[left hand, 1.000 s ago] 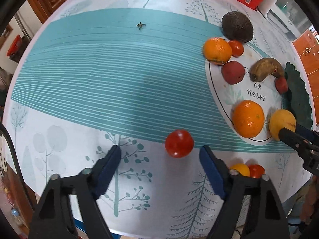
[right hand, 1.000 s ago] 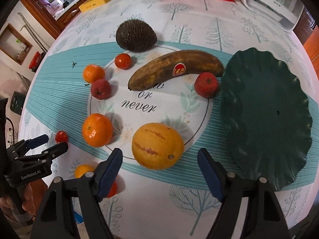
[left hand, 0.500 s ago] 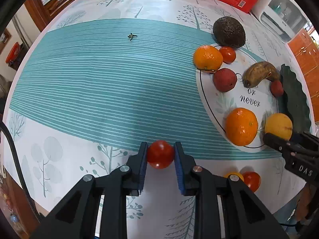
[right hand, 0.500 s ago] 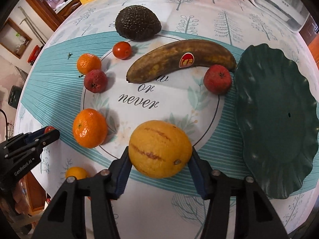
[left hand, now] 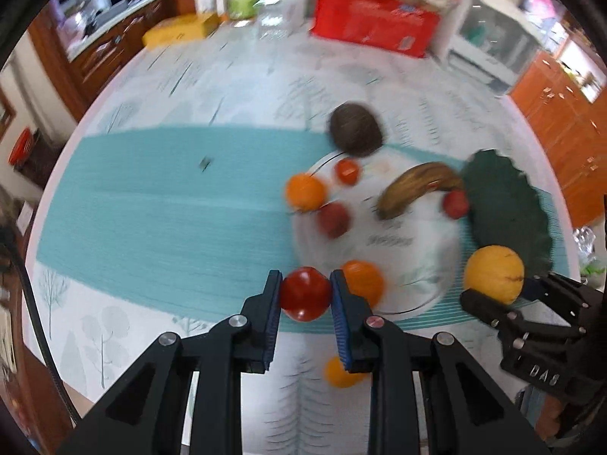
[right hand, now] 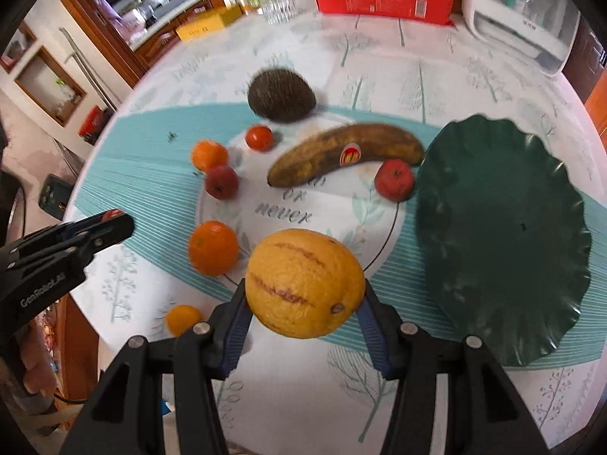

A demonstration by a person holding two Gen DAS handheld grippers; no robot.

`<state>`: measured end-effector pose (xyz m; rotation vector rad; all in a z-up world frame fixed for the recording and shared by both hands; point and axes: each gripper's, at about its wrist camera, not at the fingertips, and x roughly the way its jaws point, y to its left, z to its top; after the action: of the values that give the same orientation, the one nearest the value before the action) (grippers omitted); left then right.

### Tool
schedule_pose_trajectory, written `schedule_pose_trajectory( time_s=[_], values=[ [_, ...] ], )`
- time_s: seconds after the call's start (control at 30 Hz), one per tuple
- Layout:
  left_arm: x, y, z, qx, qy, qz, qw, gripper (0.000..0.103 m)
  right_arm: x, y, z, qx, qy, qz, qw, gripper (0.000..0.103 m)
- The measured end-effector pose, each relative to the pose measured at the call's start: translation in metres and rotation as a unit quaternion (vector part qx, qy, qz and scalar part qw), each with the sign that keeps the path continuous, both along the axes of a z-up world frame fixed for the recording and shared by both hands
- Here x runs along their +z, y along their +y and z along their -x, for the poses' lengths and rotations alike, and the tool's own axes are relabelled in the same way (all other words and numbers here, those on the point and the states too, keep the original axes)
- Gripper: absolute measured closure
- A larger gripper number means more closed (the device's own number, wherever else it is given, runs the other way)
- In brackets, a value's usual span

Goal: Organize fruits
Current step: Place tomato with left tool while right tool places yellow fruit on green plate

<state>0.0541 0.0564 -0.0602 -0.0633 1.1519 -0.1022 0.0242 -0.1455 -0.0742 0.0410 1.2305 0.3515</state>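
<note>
Both grippers now loaded, both off the table.

Left gripper (left hand: 305, 295): a second ago its jaws stood wide around the cherry tomato (left hand: 305, 294) near the front edge of the table (left hand: 151, 204). Now the pads are clamped on the tomato from both sides and it rides above the cloth; the whole left view is smeared, which we read as a lift in progress.

Right gripper (right hand: 303, 305): jaws were wide a second ago, closed over that second, and now pinch the yellow melon (right hand: 305, 282) on its two flanks. We see the melon clear of the printed circle (right hand: 341, 204) it sat on, just left of the green plate (right hand: 504, 235).

Left on the cloth: banana (right hand: 347, 157), avocado (right hand: 281, 94), two oranges, two dark red fruits, a second small tomato, and a small yellow fruit (right hand: 184, 319) at the front edge.

Our reading: picking is done for this pair; carrying comes next. The green plate is bare and looks the likely destination. The melon is close to it; the tomato has the longer way across.
</note>
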Motion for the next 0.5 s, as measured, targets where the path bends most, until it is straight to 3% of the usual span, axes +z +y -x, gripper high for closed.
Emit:
schedule_pose_trajectory(
  time_s=[0.27,0.5],
  values=[
    [0.048,-0.052,-0.003,-0.065,-0.030,0.015,0.9973,0.080,0.050,-0.034,0.019,-0.020,-0.063,-0.017,0.998,0.050],
    [0.082,-0.124,-0.019,-0.146,-0.069,0.018,0.9868,0.080,0.080,-0.091,0.025,-0.098,-0.104,-0.035,0.989,0.050]
  ],
)
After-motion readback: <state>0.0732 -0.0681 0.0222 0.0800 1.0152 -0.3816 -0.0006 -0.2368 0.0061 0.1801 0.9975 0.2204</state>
